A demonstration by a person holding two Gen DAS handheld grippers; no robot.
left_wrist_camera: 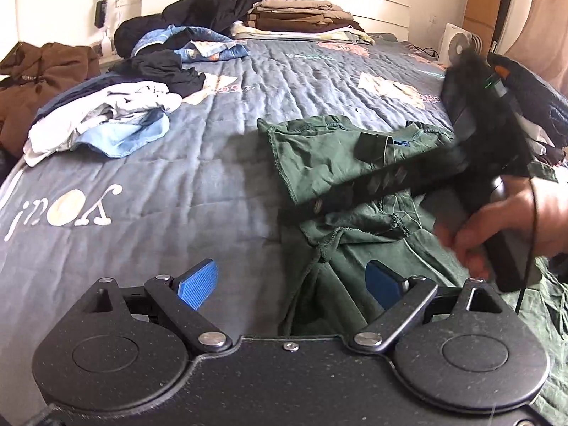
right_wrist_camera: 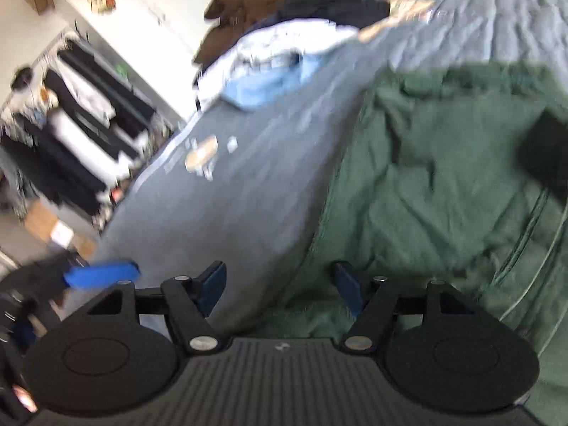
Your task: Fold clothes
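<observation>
My right wrist view was smeared with motion, so the green shirt (right_wrist_camera: 443, 184) showed only as a rumpled mass and its seams were hard to read. In the left wrist view my right hand (left_wrist_camera: 511, 227) and the dark body of the right gripper (left_wrist_camera: 358, 149) cut across the shirt's middle and hid the fabric under them; only a dark tip over the collar area was clear there.

The shirt lay on the bed (left_wrist_camera: 198, 184) near the foot edge, over toward its right side, partly folded: one flat panel with a stitched hem lay across the top, and creased, bunched cloth sat below it. A blue neck label showed at the collar.

My left gripper (left_wrist_camera: 289, 284) stood wide, nothing between its blue pads, hovering over the shirt's left edge where it met the grey-blue quilt. My right gripper stood apart too, its pads clear of the cloth below, gripping nothing.

Up the left side of the bed sat a loose heap of white and pale blue clothes (left_wrist_camera: 103, 124), with dark garments (left_wrist_camera: 227, 3) beyond. A folded stack (left_wrist_camera: 301, 17) rested by the headboard edge.
</observation>
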